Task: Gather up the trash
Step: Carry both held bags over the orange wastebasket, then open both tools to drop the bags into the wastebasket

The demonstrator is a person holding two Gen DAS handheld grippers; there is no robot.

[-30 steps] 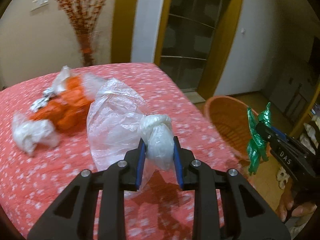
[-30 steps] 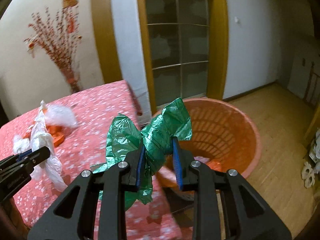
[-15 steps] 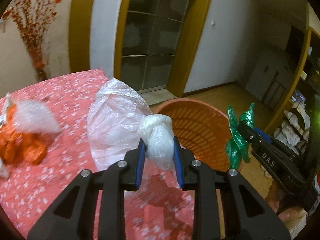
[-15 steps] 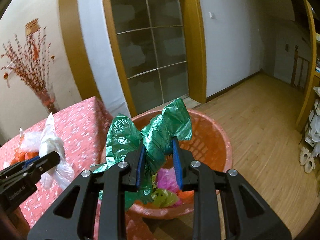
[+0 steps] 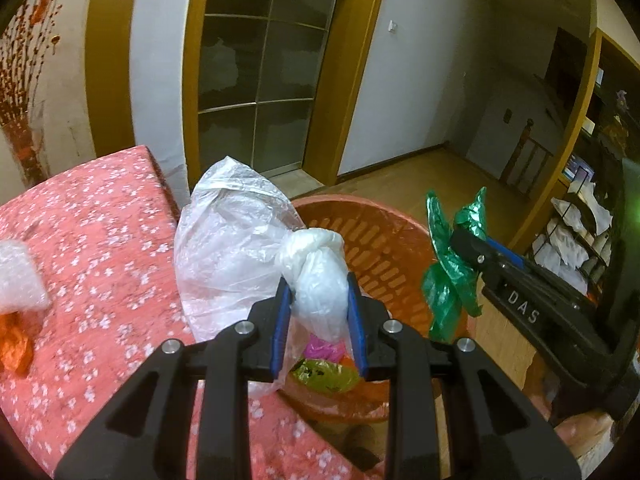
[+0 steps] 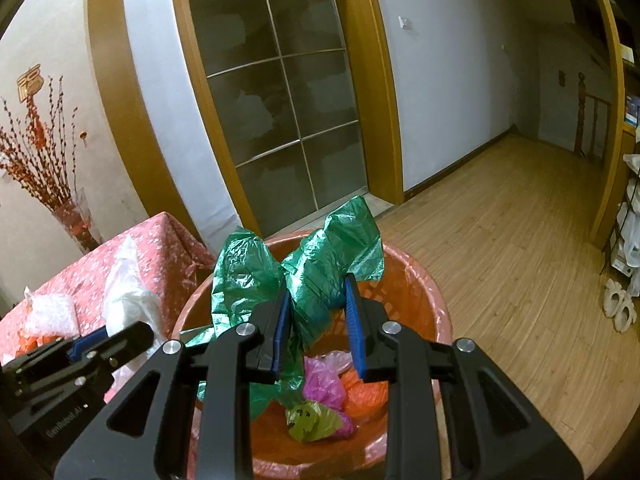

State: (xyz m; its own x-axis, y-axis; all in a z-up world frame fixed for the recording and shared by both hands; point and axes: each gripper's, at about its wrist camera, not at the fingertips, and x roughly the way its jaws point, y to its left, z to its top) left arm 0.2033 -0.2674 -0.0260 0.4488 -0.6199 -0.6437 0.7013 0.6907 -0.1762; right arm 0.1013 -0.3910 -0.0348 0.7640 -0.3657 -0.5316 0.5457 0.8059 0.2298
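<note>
Two grippers are clamping limp, weightless bags over the orange basket [image 6: 400, 280]: left gripper [image 5: 318, 312] pinching the clear bag [image 5: 236, 240] at its knot, right gripper [image 6: 318, 316] squeezing the crumpled green bag [image 6: 320, 264].

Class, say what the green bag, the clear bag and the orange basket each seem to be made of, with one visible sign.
Green bag: thin glossy plastic film; it crinkles and shines. Clear bag: translucent plastic film, knotted and wrinkled. Orange basket: probably rigid moulded plastic; slotted walls, smooth rim.
</note>
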